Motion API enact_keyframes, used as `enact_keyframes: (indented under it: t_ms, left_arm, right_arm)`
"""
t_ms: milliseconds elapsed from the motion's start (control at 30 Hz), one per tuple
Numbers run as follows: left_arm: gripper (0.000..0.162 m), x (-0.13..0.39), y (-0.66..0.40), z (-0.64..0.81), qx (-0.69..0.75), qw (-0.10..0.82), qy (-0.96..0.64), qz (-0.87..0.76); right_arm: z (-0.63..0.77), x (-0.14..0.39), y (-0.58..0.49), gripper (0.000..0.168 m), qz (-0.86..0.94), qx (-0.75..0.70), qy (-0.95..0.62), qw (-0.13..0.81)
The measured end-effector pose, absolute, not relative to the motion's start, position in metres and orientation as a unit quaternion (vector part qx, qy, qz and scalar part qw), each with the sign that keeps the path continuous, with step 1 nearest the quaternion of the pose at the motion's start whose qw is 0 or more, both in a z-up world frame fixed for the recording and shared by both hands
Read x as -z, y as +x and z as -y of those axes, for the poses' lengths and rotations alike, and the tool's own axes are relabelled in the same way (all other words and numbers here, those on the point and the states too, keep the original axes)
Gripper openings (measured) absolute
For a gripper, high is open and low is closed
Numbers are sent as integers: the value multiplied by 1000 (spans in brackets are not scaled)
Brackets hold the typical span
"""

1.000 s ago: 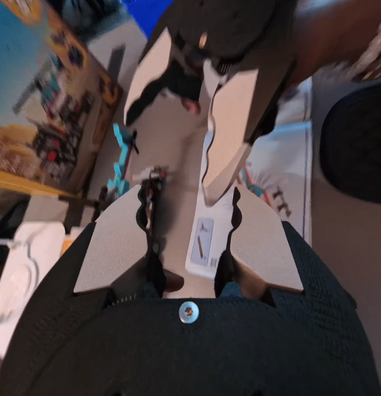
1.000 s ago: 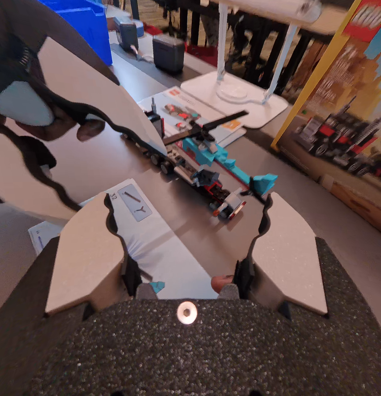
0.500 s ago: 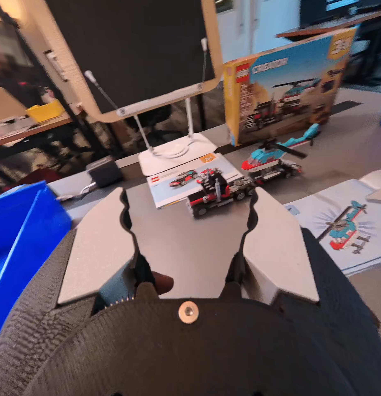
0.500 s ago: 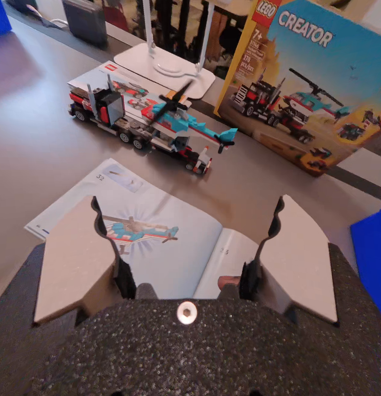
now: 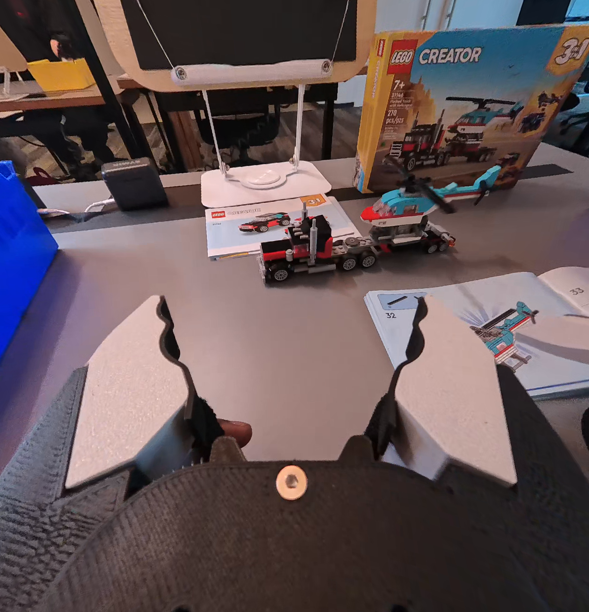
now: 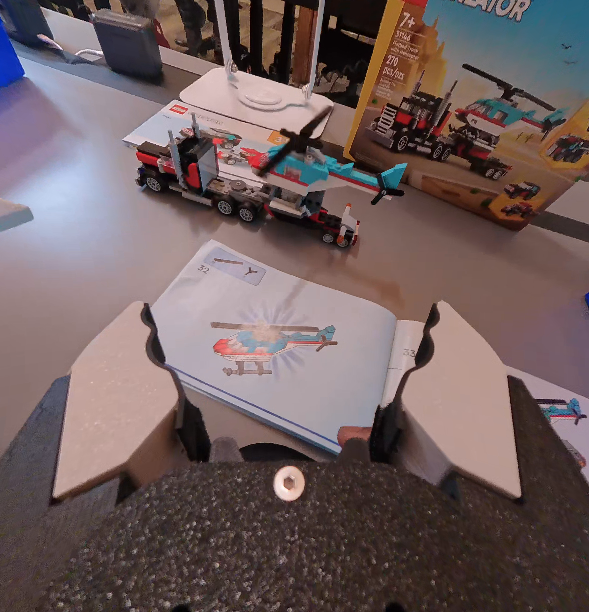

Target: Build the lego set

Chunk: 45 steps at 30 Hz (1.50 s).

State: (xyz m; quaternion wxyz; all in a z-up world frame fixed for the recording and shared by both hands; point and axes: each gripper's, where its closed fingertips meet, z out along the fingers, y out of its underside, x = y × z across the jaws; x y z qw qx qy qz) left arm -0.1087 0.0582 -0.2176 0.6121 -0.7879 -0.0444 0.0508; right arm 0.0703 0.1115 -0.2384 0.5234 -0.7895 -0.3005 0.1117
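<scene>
A black and red lego truck (image 5: 303,253) with a flatbed trailer stands on the grey table (image 5: 154,298). A teal and white lego helicopter (image 5: 415,207) sits on the trailer. Both show in the right wrist view too, truck (image 6: 187,169) and helicopter (image 6: 306,169). An open instruction booklet (image 6: 279,344) lies in front of them, also in the left wrist view (image 5: 485,331). My left gripper (image 5: 289,304) is open and empty, held back over bare table. My right gripper (image 6: 289,311) is open and empty above the booklet.
The lego box (image 5: 458,106) stands at the back right. A second closed booklet (image 5: 246,228) lies behind the truck. A white stand base (image 5: 266,185) and a dark small case (image 5: 134,183) sit at the far edge. A blue bin (image 5: 11,258) is at the left.
Both grippers have pulled back from the model and away from each other. The left view swung from a close tilted look to a level view of the table. Both stayed open.
</scene>
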Motion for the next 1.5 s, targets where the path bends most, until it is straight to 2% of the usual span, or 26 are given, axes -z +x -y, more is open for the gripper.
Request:
enact_keyframes:
  t_ms: [933,1500]
  left_arm:
    - [133,221,-124,-114,-65,593,-802,26]
    - [133,255,-129,-143,-31,566,-824,13]
  right_arm:
    - [-153,248,32,148,294,-102,-800,512]
    - [-193,266,27,147,247,-85,-820,510]
